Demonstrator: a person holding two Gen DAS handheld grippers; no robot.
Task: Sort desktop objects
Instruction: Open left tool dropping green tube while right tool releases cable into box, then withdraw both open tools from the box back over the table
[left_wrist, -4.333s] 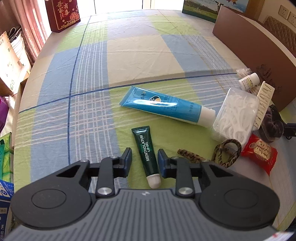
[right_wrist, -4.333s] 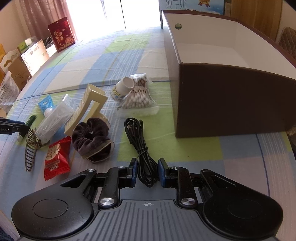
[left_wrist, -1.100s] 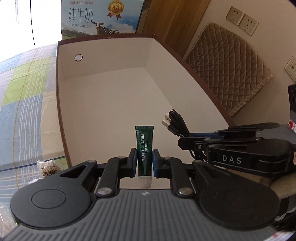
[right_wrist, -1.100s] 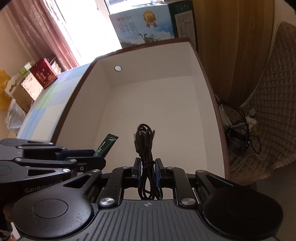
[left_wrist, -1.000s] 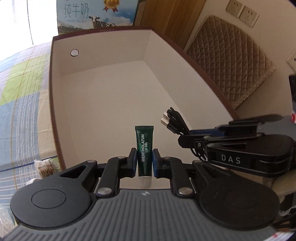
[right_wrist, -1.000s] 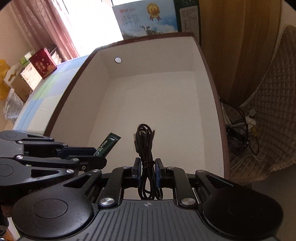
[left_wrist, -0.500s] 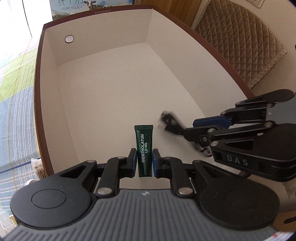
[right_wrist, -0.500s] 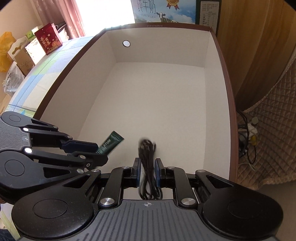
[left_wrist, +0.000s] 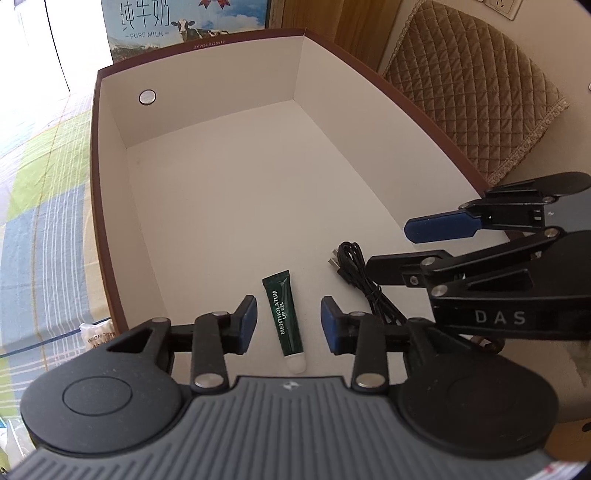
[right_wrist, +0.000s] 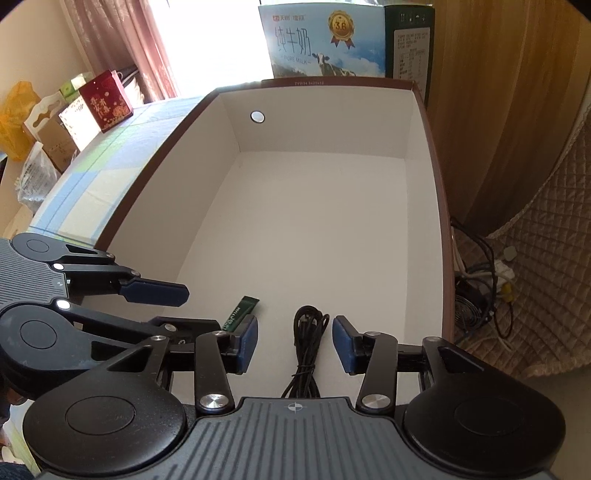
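Note:
Both grippers hang over the near end of a brown box with a white inside. My left gripper is open; the green lip gel tube lies loose on the box floor between its spread fingers. My right gripper is open too, and the coiled black cable rests on the floor between its fingers. In the left wrist view the cable lies right of the tube, partly under the right gripper. The right wrist view shows the tube half hidden behind the left gripper.
A plaid tablecloth covers the table left of the box; a cotton swab pack lies at the box's outer wall. A milk carton stands behind the box. A quilted chair and floor cables sit to the right.
Both grippers have opened. The lip gel tube and the cable have dropped from between the fingers onto the box floor. The grippers sit a little lower over the box.

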